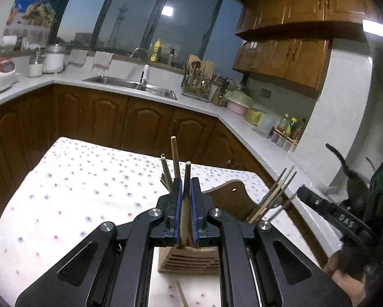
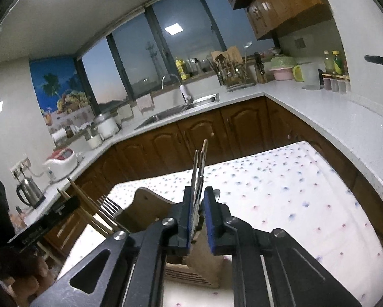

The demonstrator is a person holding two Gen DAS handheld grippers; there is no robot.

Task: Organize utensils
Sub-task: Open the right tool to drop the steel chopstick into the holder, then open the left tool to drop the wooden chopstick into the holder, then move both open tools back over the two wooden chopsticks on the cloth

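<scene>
A wooden utensil holder [image 1: 189, 258] stands on the dotted tablecloth [image 1: 76, 192]. My left gripper [image 1: 186, 181] is shut on a wooden chopstick [image 1: 187, 171] that stands upright in the holder's left part. More wooden chopsticks [image 1: 175, 158] and fork tines rise just behind it. In the right wrist view the holder [image 2: 145, 204] sits below my right gripper [image 2: 198, 190]. That gripper is open around thin grey chopsticks [image 2: 195, 168], which lean on the left pad, clear of the right one. Its finger [image 1: 316, 202] shows beside those sticks [image 1: 270, 199].
One loose wooden chopstick [image 1: 181, 294] lies on the cloth in front of the holder. White counters with a sink [image 1: 130, 84], a dish rack [image 1: 198, 81] and brown cabinets ring the table. A kettle [image 2: 29, 192] stands far left. A hand [image 1: 345, 268] holds the right gripper.
</scene>
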